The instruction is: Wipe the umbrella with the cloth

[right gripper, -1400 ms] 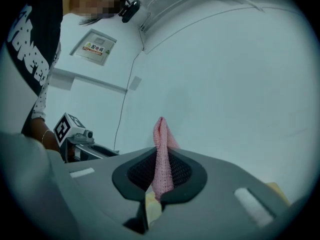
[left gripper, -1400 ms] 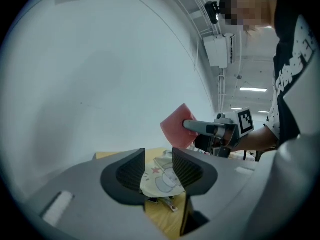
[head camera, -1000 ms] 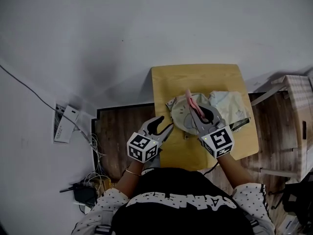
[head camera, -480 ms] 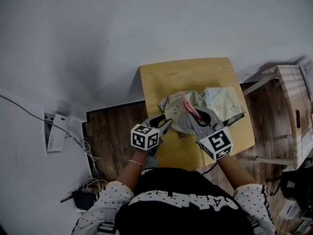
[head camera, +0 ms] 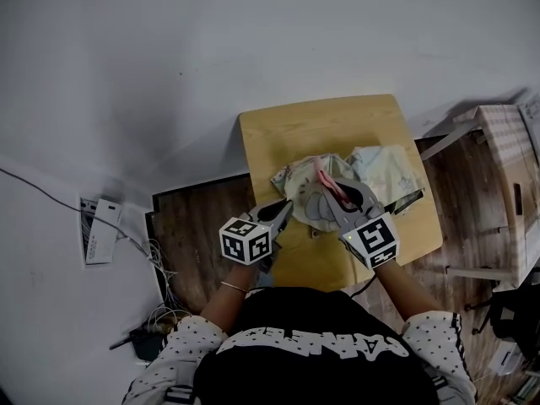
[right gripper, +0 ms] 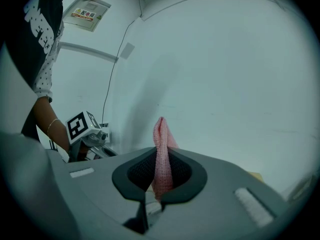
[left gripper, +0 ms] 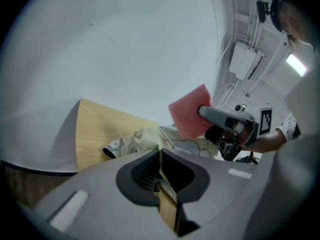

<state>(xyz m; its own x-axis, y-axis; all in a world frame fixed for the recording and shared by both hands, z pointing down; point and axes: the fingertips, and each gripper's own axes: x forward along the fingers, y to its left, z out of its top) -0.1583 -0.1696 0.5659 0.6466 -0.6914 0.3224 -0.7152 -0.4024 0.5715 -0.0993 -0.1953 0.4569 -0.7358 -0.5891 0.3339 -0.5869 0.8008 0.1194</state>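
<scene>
A pale patterned umbrella point(head camera: 302, 194) lies crumpled on the small wooden table point(head camera: 321, 129). My left gripper point(head camera: 284, 213) is at the umbrella's near left edge. Its jaws have just been closing, and in the left gripper view they point(left gripper: 160, 151) pinch a thin fold of the umbrella point(left gripper: 145, 136) fabric. My right gripper point(head camera: 337, 194) is over the middle of the umbrella, shut on a pink cloth point(head camera: 324, 178). The cloth point(right gripper: 161, 154) stands up from between its jaws in the right gripper view and shows as a pink square point(left gripper: 190, 111) in the left gripper view.
A cardboard box point(head camera: 506, 184) stands on the floor to the right of the table. A white power strip point(head camera: 97, 230) and loose cables lie at the left by the wall. The table's far half is bare wood, close to the white wall.
My left gripper has come in from the table's near left edge to the umbrella's edge, and its open jaws have shut on the fabric. The right gripper has kept its hold on the cloth.
</scene>
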